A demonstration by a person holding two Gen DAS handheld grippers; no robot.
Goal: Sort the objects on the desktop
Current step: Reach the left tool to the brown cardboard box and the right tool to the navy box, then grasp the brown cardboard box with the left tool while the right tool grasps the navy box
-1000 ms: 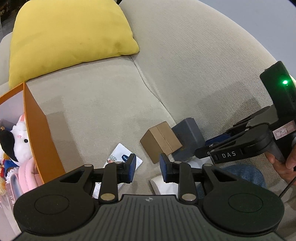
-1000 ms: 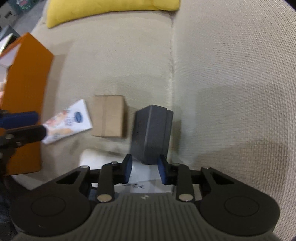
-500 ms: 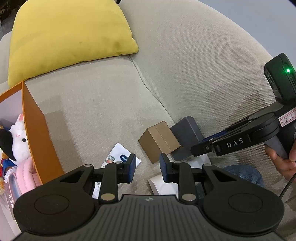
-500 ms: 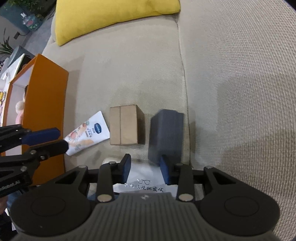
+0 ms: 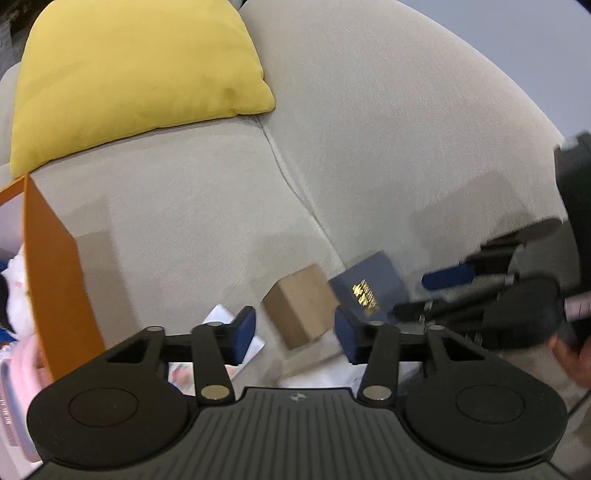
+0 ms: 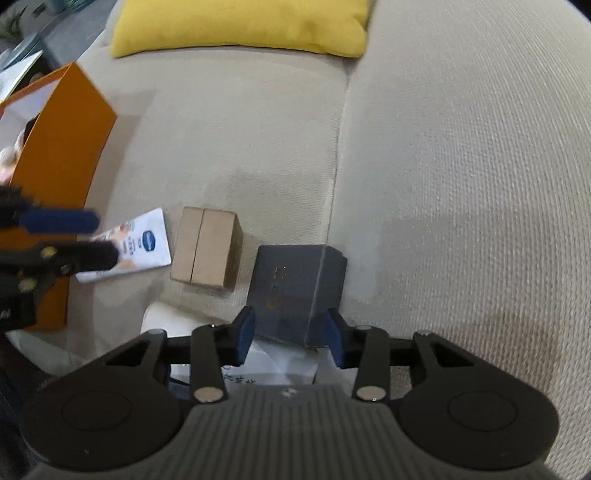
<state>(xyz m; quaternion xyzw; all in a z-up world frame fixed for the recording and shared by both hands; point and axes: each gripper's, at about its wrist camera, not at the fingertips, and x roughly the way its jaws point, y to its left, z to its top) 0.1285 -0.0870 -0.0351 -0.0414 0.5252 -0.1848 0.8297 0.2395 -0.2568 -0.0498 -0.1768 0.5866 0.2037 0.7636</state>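
Note:
A brown cardboard box (image 5: 300, 308) (image 6: 207, 247) lies on the beige sofa seat, with a dark blue box with gold lettering (image 5: 367, 288) (image 6: 297, 290) to its right and a white and blue packet (image 5: 221, 321) (image 6: 135, 245) to its left. My left gripper (image 5: 293, 332) is open just in front of the brown box. My right gripper (image 6: 286, 334) is open, its fingers on either side of the dark blue box's near end. A white paper item (image 6: 280, 363) lies under the right gripper.
An orange box (image 5: 51, 280) (image 6: 62, 147) holding plush toys stands at the left. A yellow cushion (image 5: 136, 77) (image 6: 240, 26) rests at the back of the sofa. The sofa backrest (image 6: 461, 166) rises on the right.
Both grippers opened wider. The right gripper moved forward so its fingers straddle the dark blue box. The left gripper drew closer to the brown box.

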